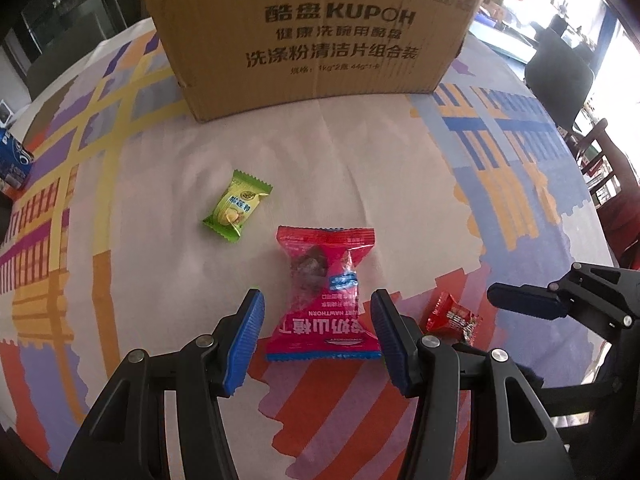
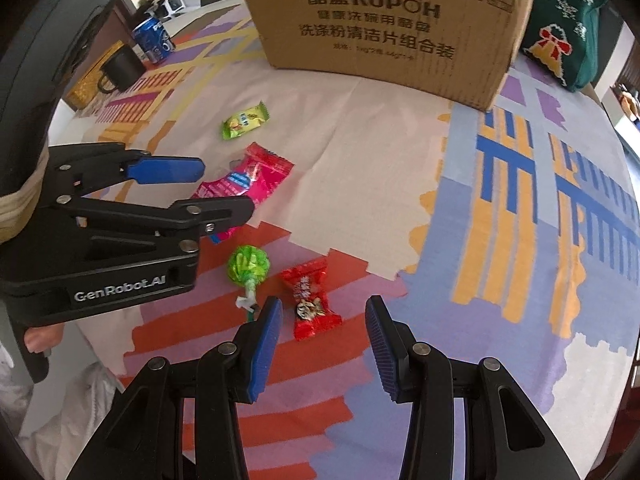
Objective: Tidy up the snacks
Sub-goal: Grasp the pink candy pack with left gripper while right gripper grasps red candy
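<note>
Snacks scattered on patterned tablecloth (image 2: 360, 128), near side of cardboard box (image 1: 316, 28), whose top is cut off. We hold left gripper (image 1: 316, 340) wide open, empty, straddling near end of pink hawthorn packet (image 1: 324, 300). Right gripper (image 2: 324, 344) likewise open, empty, red candy (image 2: 312, 300) just ahead between fingers. Green candy (image 1: 237, 212) farther left. Green lollipop (image 2: 248, 268) stick partly hidden behind right gripper's left finger. Candy labels hard to read.
</note>
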Motion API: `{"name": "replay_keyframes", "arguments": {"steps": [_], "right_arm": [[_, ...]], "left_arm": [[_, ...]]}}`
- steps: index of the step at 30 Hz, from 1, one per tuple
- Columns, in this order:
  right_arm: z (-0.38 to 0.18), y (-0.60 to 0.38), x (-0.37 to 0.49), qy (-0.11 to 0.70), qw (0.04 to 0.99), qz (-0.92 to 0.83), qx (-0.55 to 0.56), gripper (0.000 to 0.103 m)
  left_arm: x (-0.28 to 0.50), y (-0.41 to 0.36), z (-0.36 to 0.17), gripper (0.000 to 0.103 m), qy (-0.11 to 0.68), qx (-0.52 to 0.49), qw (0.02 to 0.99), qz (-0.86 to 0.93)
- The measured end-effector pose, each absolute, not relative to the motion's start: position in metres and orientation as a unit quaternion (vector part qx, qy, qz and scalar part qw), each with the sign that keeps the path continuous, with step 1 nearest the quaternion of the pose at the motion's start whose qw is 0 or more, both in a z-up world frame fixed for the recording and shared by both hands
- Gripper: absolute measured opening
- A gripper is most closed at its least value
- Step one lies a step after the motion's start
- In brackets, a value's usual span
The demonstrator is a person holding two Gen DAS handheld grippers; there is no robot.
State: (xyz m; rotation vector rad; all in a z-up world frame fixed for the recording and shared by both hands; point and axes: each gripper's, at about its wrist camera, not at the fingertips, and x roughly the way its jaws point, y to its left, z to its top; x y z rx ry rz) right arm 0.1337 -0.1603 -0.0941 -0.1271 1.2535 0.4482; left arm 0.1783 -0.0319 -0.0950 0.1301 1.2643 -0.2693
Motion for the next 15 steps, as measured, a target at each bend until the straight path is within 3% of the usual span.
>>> {"name": "replay_keyframes", "arguments": {"steps": [6,15], "right_arm": [[-0.099,-0.152,0.136,0.578,0.786,0.208,-0.071,0.043],[-0.106,-0.150,0.141,0.577,0.788,0.204,-0.071,0.026]], "left_arm": [[0.183,-0.032,-0.103,0.054,0.597,0.048,0.790,-0.129],[0.185,-0.029,-0.108,0.045,0.603,0.034,0.787,-0.124]]}}
